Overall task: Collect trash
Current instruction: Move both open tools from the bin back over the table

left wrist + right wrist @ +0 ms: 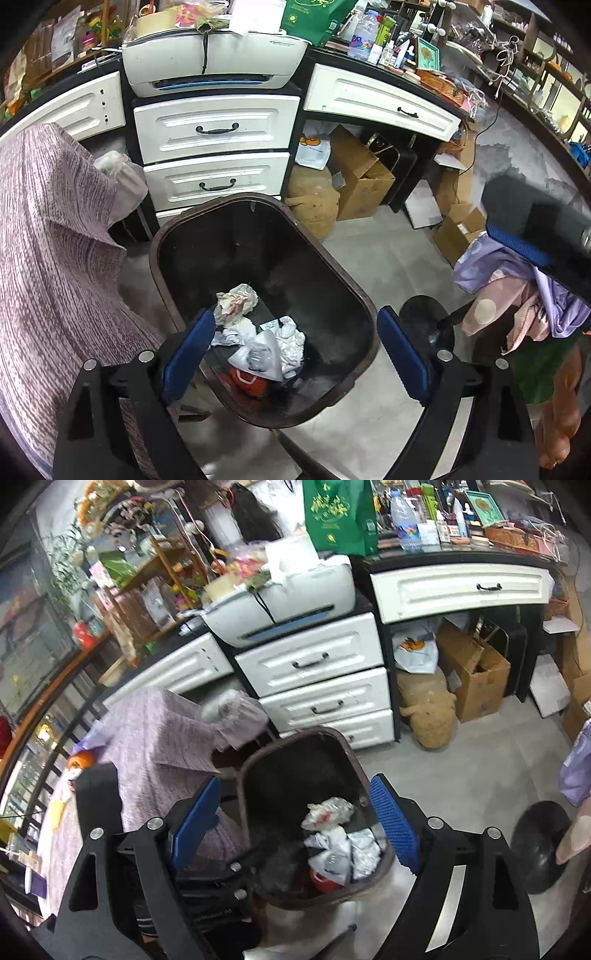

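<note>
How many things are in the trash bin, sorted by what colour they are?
Inside the dark bin, as far as the wrist views show:
White crumpled paper or tissue wads: 3
Clear plastic bag: 1
Red item, partly buried: 1
Total: 5, though the pile overlaps, so more may be hidden underneath.

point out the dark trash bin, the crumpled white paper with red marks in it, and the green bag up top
dark brown plastic trash bin (pixel 343 291), left wrist view, bare inner wall
crumpled white paper with red marks (pixel 236 302), left wrist view, middle of the wad
green printed carrier bag (pixel 336 513), right wrist view, front panel by the gold print
</note>
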A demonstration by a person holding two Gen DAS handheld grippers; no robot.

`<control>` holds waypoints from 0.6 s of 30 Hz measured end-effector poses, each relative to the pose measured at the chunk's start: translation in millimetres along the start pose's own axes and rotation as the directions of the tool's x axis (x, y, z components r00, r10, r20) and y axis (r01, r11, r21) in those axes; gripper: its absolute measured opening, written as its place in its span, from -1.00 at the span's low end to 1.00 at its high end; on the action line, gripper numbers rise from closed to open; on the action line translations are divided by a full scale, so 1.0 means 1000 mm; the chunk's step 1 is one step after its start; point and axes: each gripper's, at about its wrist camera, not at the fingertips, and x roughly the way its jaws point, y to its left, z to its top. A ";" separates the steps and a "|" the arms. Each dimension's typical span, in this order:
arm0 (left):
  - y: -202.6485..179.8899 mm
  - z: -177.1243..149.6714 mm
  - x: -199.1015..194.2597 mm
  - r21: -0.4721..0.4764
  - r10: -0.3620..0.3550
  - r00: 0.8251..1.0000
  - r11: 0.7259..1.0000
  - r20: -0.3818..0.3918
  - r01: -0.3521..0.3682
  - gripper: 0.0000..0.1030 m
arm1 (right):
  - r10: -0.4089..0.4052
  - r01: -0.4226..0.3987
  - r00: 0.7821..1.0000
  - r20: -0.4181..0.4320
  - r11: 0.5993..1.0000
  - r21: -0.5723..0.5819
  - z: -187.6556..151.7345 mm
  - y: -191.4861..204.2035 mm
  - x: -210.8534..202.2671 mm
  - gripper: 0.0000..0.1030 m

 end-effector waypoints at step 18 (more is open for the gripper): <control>0.010 -0.020 -0.081 -0.015 -0.016 0.986 1.000 0.169 0.019 0.83 | 0.053 -0.058 0.997 0.062 0.995 0.076 0.001 -0.001 -0.003 0.85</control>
